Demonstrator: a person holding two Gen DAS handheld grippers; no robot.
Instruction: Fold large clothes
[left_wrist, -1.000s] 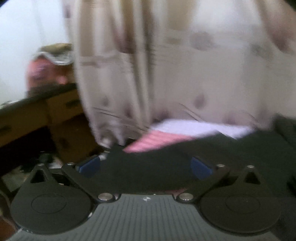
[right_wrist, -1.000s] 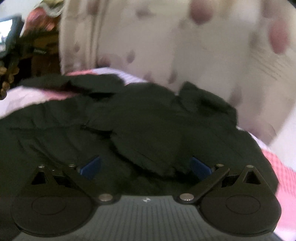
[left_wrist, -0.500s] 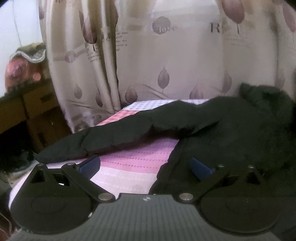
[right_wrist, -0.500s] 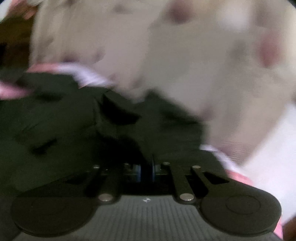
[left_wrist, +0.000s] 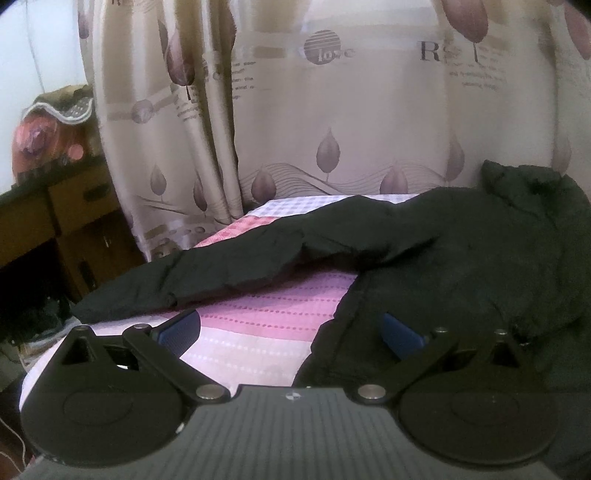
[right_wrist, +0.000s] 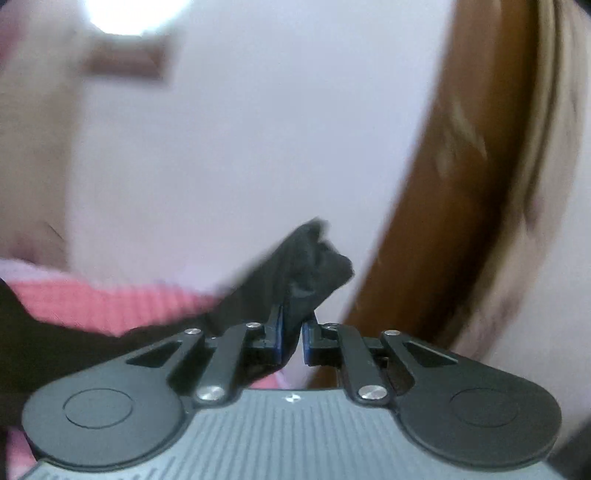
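Left wrist view
Left gripper (left_wrist: 291, 332): its jaws stand wide apart and hold nothing. One blue pad (left_wrist: 181, 328) is over the pink sheet. The other blue pad sits on the edge of the jacket.
Jacket (left_wrist: 461, 266): a big black jacket lies spread on the bed. Its body fills the right side of the view.
Sleeve (left_wrist: 207, 277): one long sleeve lies flat and reaches out to the left, across the sheet, to the bed's left edge.
Bed sheet (left_wrist: 266, 321): pink and white stripes, with a checked part at the far end.
Curtain (left_wrist: 332, 110): pale, with purple leaves and some words, hanging right behind the bed.
Desk (left_wrist: 66, 221): brown wood with drawers, to the left of the bed.

Right wrist view
Right gripper (right_wrist: 293, 332): its jaws are squeezed almost together, pinching a bunch of black jacket cloth (right_wrist: 310, 269). The cloth pokes up past the tips and trails off to the left.
Sheet: a pink strip shows at the left, under the black cloth.
Wall (right_wrist: 240, 147): plain and pale, very blurry.
Brown wood (right_wrist: 443, 184): a wide brown band on the right, too blurry to tell what it is.
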